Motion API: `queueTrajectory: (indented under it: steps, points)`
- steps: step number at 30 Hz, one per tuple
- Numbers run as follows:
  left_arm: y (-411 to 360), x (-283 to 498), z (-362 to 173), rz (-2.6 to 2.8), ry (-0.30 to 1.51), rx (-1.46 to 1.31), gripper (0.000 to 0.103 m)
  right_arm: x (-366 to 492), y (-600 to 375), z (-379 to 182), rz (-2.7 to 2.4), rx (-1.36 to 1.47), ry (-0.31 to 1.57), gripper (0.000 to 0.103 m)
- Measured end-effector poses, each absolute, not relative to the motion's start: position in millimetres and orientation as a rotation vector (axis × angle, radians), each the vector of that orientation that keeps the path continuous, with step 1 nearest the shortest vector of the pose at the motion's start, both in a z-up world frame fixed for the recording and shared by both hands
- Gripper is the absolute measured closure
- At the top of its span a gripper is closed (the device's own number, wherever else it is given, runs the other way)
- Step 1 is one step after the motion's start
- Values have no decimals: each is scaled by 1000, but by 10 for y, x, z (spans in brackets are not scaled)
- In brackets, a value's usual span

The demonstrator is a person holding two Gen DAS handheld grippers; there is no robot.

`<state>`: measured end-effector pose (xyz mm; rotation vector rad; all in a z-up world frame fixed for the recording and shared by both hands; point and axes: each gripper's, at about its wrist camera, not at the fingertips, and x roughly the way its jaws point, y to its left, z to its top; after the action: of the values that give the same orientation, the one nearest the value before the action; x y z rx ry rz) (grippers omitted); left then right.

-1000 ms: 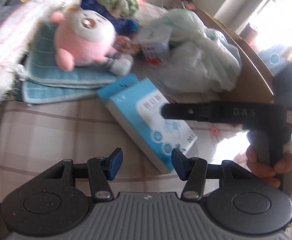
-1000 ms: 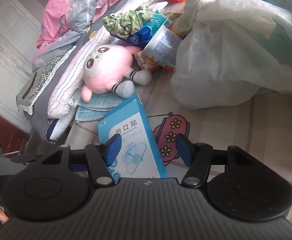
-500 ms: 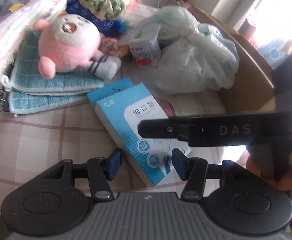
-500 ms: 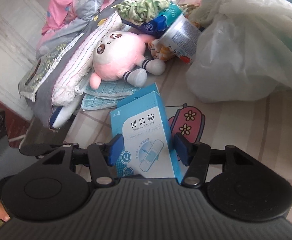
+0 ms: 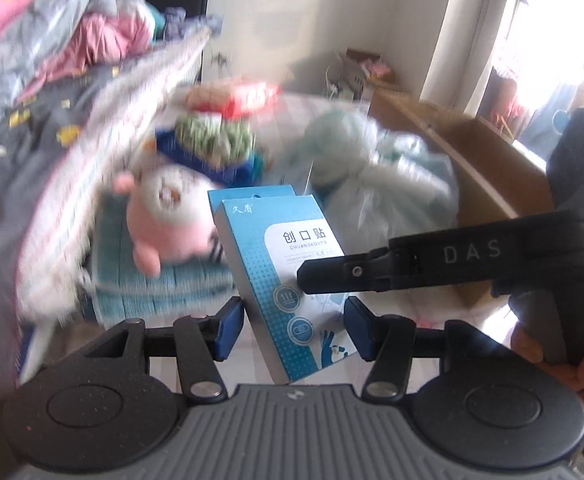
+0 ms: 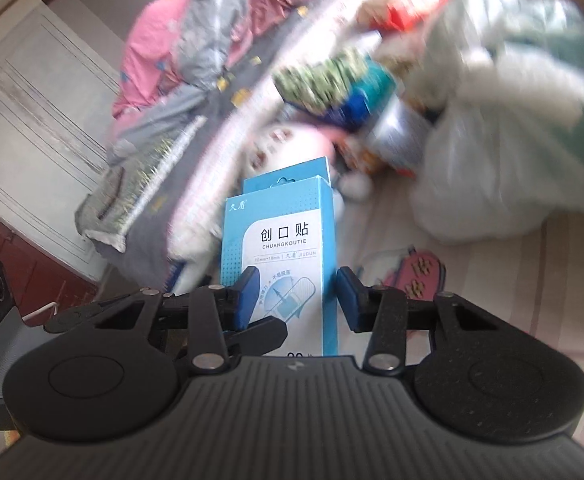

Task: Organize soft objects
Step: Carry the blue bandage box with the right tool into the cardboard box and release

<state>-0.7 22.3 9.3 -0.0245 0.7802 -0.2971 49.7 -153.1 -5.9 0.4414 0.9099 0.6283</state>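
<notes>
held item: bandage box, lifted between two grippers

item: flat light-blue cardboard box of adhesive bandages (image 6: 288,240), centre of both views, raised clear of the pale checked bedsheet (image 6: 511,280) as far as i can judge.

my grip: right gripper (image 6: 297,300), jaws closing, blue pads meeting the box's long side edges low on the box. left gripper (image 5: 293,326), pads flank the same box at its lower end; i cannot tell whether they press on it.

soft goods, unsorted: pink and white plush toy (image 5: 168,224), left of centre, lying on folded teal towels (image 5: 164,280); white plastic bag of cloth (image 6: 511,160), upper right.

risks, my judgement:
- thin card could buckle if my right pads clamp harder.
- the hold is low on the box, so the tall free end may swing or slip out on a quick turn.
- two grippers on one small box may pull against each other and twist it loose.
- my black fingers cross close together and could knock.

room: open sheet at lower right of the right view; brown cardboard carton wall (image 5: 491,168) bounds the right, grey quilt (image 5: 12,160) crowds the left.
</notes>
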Motion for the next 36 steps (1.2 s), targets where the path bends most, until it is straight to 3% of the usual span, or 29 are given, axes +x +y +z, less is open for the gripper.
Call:
queueTrajectory:
  steps: [9, 20, 28, 32, 36]
  points:
    - [-262, 401, 624, -395, 656, 53, 47, 646, -2077, 487, 555, 499, 763, 61]
    - [-1609, 1460, 817, -640, 675, 110, 46, 1238, -3538, 737, 330, 598, 709, 61]
    - [-2409, 2405, 538, -689, 794, 130, 45, 2121, -4513, 355, 259, 745, 832, 61]
    - [-2558, 2734, 314, -657, 820, 148, 31, 2587, -4691, 3, 234, 756, 900, 62]
    - [-2391, 2795, 261, -615, 839, 121, 30, 2875, -4756, -502, 148, 738, 1017, 62]
